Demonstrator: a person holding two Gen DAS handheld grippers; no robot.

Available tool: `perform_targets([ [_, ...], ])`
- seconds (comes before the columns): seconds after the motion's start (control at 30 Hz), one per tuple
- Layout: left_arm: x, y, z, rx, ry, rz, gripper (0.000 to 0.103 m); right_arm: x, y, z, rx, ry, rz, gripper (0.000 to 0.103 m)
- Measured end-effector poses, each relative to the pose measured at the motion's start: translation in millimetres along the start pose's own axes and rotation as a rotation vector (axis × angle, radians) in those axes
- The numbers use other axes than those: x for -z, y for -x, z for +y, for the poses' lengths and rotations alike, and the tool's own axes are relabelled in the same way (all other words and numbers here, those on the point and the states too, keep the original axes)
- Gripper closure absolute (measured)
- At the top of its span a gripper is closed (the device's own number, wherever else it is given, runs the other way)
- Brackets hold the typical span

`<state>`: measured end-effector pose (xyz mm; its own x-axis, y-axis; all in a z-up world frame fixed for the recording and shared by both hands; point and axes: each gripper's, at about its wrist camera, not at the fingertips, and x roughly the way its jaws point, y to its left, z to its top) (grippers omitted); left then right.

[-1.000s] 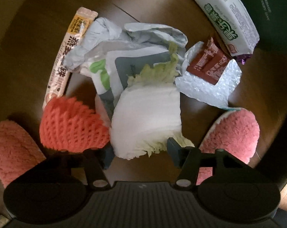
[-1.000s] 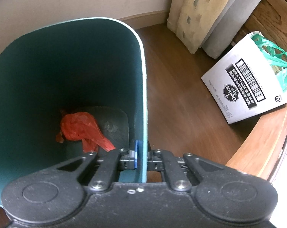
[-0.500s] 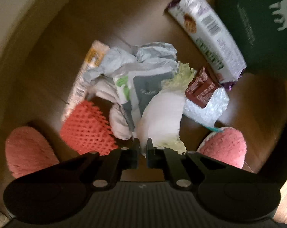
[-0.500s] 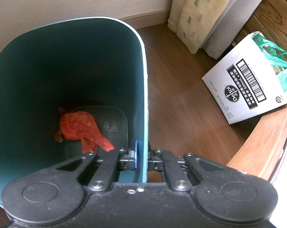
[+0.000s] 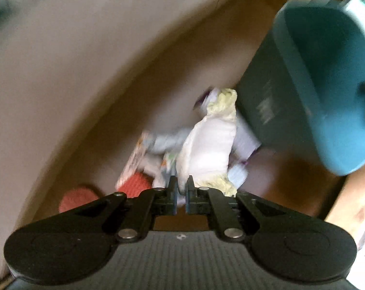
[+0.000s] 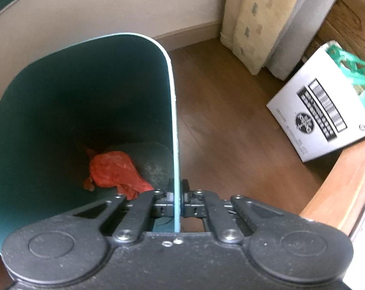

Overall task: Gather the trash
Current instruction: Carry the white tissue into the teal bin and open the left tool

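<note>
Once gripped, cabbage leaf (image 5: 207,145) now aloft.

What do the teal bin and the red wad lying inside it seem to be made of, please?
Teal bin: probably moulded plastic, with a thin, even wall, a pale smooth rim and a dull sheen. Red wad: likely thin plastic film, crinkled and faintly glossy, though crumpled paper remains possible.

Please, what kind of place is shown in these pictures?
Most likely a room in a home. The wooden floor meets a plain wall with a baseboard, a curtain hangs down to the floor, and a small green trash bin stands beside a cardboard box.
</note>
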<state>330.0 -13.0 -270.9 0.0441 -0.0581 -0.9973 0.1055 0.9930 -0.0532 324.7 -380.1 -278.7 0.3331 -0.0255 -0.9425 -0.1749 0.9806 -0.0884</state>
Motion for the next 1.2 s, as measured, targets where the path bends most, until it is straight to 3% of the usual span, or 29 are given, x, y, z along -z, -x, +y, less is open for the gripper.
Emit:
perform_targets([
  [0.17,-21.0,73.4,-42.2,0.04,-0.027,-0.141,0.098,-0.7,3.4,6.5,0.003,0.023,-0.016,0.101],
  [0.3,-44.6,83.9,-95.3,0.084,-0.111,-0.186,0.098,-1.3,5.8,8.3,0.012,0.028,-0.035,0.101],
  [0.5,-79.2,27.5,-155.0,0.095,-0.172,-0.13,0.098,-3.3,11.6,12.7,0.024,0.041,-0.057,0.1],
  [0.63,-89.6,-18.7,-180.7,0.041,-0.203,-0.067,0.098,-3.4,12.0,15.0,0.031,0.054,-0.06,0.101],
  [0.97,-115.3,-78.4,-198.7,0.006,-0.199,0.028,0.097,-4.0,10.0,9.5,0.023,0.021,-0.05,0.101],
  [1.07,-114.6,-83.5,-192.8,0.024,-0.176,0.057,0.087,-4.2,9.4,8.3,0.021,0.016,-0.048,0.1],
  [1.17,-110.1,-75.5,-194.4,0.056,-0.168,0.03,0.084,-3.8,9.2,8.0,0.022,0.016,-0.047,0.1],
  [1.2,-108.8,-71.9,-195.5,0.057,-0.182,0.017,0.073,-3.7,9.0,8.3,0.022,0.015,-0.045,0.1],
])
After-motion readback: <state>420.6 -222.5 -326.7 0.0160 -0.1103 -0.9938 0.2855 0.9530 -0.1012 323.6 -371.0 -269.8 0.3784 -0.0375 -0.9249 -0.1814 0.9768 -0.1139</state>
